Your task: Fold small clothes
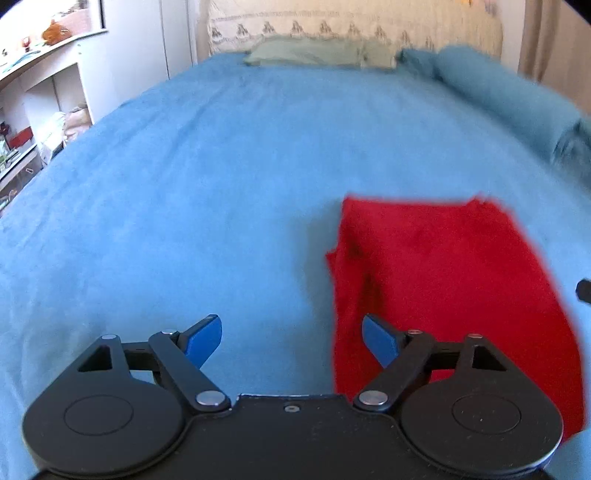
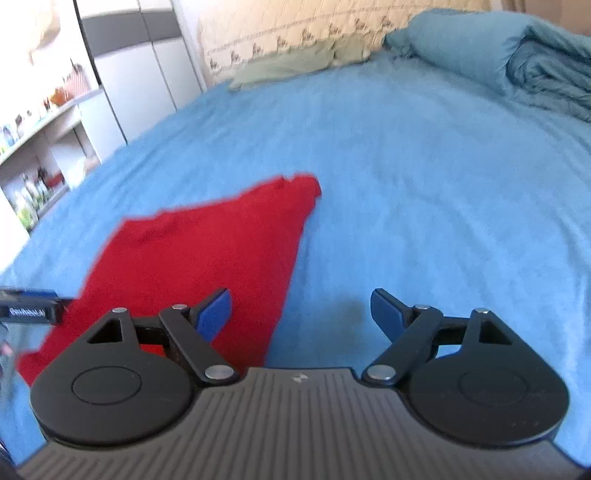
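1. Fabric first: red garment lay flat on the blue bedspread, folded into a rough rectangle with soft, slightly ragged edges. Cloth looked matte and fleecy; a darker crease ran down its left side in the left wrist view.
2. Bedspread was a plush, short-napped blue, lightly rippled, covering the whole bed.
3. In the left wrist view the garment sat at 3 to 5 o'clock; in the right wrist view it sat at 8 to 10 o'clock, tapering to a point toward 12.
4. Left gripper was spread wide, nothing between its blue pads. Its right-hand pad was seen over the garment's left edge; contact could not be judged. The other pad was seen over bare bedspread.
5. Right gripper was likewise spread wide and held nothing. Its left-hand pad was seen over the garment's right edge, the other over bedspread.
6. Far end, 12 o'clock: flat pale green pillow against a cream quilted headboard.
7. At 1 to 2 o'clock, a bulky teal blanket lay in thick soft folds.
8. At 9 to 10 o'clock, white shelves with small blurred items.
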Tool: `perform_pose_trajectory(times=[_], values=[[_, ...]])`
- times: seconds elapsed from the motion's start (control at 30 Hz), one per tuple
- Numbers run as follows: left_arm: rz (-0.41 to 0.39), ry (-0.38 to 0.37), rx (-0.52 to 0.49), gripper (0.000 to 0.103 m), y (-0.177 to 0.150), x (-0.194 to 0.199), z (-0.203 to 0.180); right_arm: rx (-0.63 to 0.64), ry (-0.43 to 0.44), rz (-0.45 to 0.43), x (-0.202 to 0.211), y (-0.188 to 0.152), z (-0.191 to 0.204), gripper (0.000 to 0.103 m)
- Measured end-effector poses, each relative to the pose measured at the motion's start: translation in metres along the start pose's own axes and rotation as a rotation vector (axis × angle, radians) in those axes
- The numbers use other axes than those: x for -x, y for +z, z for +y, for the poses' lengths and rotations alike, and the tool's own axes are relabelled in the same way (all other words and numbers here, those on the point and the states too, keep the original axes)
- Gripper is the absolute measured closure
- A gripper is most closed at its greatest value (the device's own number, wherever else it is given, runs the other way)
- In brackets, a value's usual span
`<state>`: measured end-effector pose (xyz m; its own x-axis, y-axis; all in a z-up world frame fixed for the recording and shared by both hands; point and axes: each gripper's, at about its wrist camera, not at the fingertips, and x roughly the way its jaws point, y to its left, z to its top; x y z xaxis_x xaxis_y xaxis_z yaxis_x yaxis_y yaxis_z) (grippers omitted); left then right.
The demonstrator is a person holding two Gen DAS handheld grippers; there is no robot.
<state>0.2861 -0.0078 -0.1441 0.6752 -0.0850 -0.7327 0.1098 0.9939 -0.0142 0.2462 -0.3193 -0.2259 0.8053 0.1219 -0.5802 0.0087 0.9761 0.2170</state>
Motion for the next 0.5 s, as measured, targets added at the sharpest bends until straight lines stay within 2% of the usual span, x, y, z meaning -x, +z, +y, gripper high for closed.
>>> perform_pose_trajectory(times=[0.13, 0.2, 0.33, 0.43, 0.5], values=[[-0.099, -0.020, 0.010, 0.002, 0.019, 0.078, -0.002, -0.005, -0.015, -0.058, 0.056, 0.027, 0.021, 0.000], [-0.137, -0.016, 0.016, 0.001, 0.026, 0.122, -0.005, 0.019, -0.048, -0.082, 0.091, 0.043, 0.037, 0.000], [-0.140, -0.014, 0.022, 0.000, 0.028, 0.196, -0.010, 0.066, -0.108, -0.142, 0.167, 0.067, 0.067, 0.000], [-0.156, 0.003, 0.007, 0.000, 0.018, 0.242, -0.016, 0.092, -0.173, -0.112, 0.216, 0.076, 0.092, 0.000], [-0.163, 0.026, -0.022, 0.000, 0.007, 0.267, -0.021, 0.109, -0.185, -0.095, 0.242, 0.074, 0.103, 0.000]])
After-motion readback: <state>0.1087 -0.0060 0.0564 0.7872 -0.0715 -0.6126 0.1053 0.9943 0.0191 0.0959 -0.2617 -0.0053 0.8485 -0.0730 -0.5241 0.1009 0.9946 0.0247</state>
